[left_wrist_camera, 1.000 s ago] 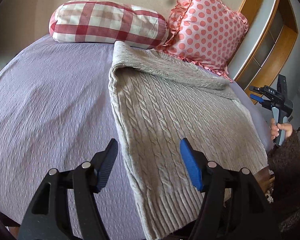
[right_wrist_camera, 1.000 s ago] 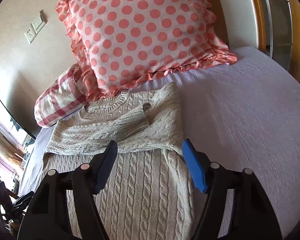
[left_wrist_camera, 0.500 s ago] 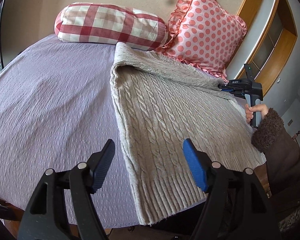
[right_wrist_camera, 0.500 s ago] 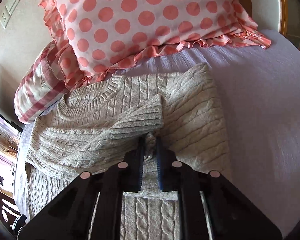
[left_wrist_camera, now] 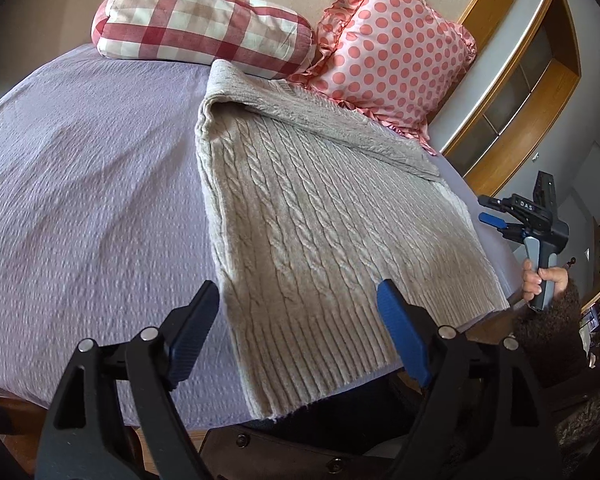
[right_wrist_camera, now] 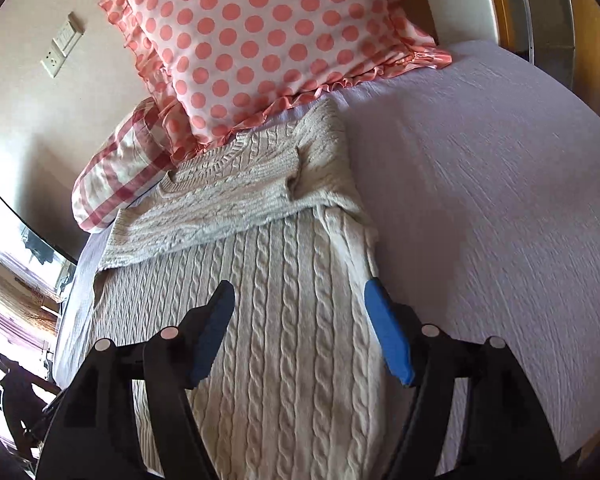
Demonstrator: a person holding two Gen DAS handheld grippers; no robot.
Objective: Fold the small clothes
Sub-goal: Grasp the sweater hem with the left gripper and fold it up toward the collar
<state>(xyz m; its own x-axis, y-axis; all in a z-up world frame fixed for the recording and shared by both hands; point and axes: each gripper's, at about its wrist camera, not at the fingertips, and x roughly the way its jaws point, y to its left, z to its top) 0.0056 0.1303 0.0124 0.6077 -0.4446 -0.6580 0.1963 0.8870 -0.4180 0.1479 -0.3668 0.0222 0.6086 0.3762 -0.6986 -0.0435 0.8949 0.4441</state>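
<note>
A beige cable-knit sweater (left_wrist_camera: 320, 216) lies flat on the lilac bed, both sleeves folded across its chest; it also shows in the right wrist view (right_wrist_camera: 284, 312). My left gripper (left_wrist_camera: 300, 320) is open and empty above the sweater's ribbed hem near the bed's front edge. My right gripper (right_wrist_camera: 300, 320) is open and empty above the sweater's body, below the folded sleeve (right_wrist_camera: 236, 204). The right gripper also shows in the left wrist view (left_wrist_camera: 500, 224), off the sweater's right side.
A red checked bolster (left_wrist_camera: 204, 24) and a pink polka-dot cushion (left_wrist_camera: 396, 48) rest against the wall at the sweater's collar end. The lilac bedspread (left_wrist_camera: 80, 184) extends to the left and to the right (right_wrist_camera: 492, 184). Wooden shelving (left_wrist_camera: 540, 80) stands at the right.
My right gripper, shut on the folded sleeve half a second ago, has let go, opened and drawn back toward the hem. The left gripper has shifted slightly, still open.
</note>
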